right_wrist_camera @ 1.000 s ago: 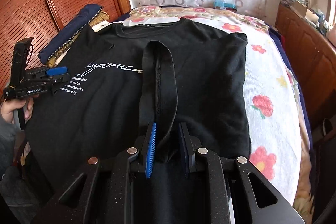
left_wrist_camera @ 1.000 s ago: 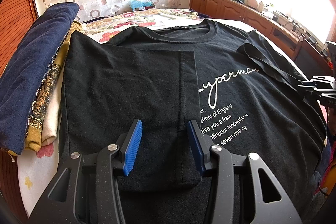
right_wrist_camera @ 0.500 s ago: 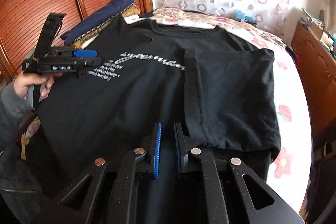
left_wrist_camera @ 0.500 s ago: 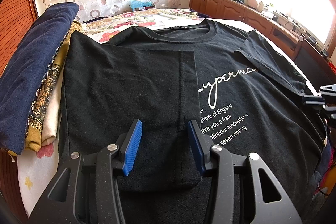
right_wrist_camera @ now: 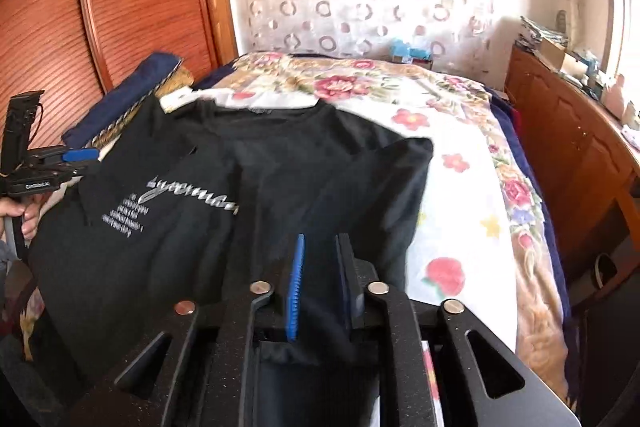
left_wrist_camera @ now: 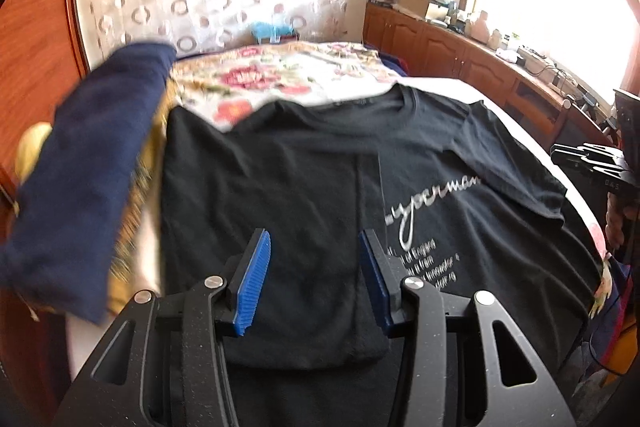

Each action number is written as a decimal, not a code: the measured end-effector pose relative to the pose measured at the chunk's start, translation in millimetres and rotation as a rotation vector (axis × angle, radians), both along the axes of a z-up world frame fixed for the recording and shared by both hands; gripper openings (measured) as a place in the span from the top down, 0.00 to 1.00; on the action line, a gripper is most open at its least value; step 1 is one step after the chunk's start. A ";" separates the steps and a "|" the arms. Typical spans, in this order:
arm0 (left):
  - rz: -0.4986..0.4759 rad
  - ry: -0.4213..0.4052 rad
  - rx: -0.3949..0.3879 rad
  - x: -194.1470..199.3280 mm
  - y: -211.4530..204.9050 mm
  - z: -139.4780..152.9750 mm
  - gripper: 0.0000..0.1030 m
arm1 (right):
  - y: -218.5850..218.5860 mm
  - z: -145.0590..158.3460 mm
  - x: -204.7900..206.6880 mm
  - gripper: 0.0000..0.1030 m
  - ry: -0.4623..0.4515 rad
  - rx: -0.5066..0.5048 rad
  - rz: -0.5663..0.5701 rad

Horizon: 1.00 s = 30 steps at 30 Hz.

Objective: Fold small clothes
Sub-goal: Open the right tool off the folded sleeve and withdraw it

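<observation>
Floral bedspread [right_wrist_camera: 460, 187] covers the bed ahead of both my grippers, and the black T-shirt [left_wrist_camera: 320, 187] lies flat on it with both sides folded in. My left gripper [left_wrist_camera: 314, 281] hangs spread wide over the near hem, holding nothing. My right gripper [right_wrist_camera: 320, 285] is narrowly parted; whether it pinches cloth, I cannot tell.

1. The left gripper [left_wrist_camera: 314, 281] has its two blue-padded jaws spread wide apart, nothing between them, poised over the near hem of the black T-shirt [left_wrist_camera: 280, 195].
2. The right gripper [right_wrist_camera: 320, 283] has its jaws set a narrow gap apart, over the shirt's near right edge; whether they pinch cloth cannot be told.
3. The left hand [right_wrist_camera: 18, 217] wraps its gripper's handle, beside the shirt's left edge.
</observation>
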<state>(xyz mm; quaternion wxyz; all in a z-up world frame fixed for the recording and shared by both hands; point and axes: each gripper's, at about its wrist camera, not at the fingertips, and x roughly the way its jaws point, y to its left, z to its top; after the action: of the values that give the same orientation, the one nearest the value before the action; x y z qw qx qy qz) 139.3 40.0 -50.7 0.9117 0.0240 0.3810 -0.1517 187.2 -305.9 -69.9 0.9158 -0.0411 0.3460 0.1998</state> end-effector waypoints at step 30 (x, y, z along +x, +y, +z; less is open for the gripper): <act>0.078 0.185 0.328 163.6 37.1 -3.7 0.61 | 10.6 -22.1 112.2 0.71 0.070 -0.003 0.049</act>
<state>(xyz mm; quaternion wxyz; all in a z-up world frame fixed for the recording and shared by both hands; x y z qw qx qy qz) 302.9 77.1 -54.4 0.8619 0.1434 0.4834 -0.0537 299.3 -295.3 -92.0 0.8979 -0.0439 0.3771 0.2229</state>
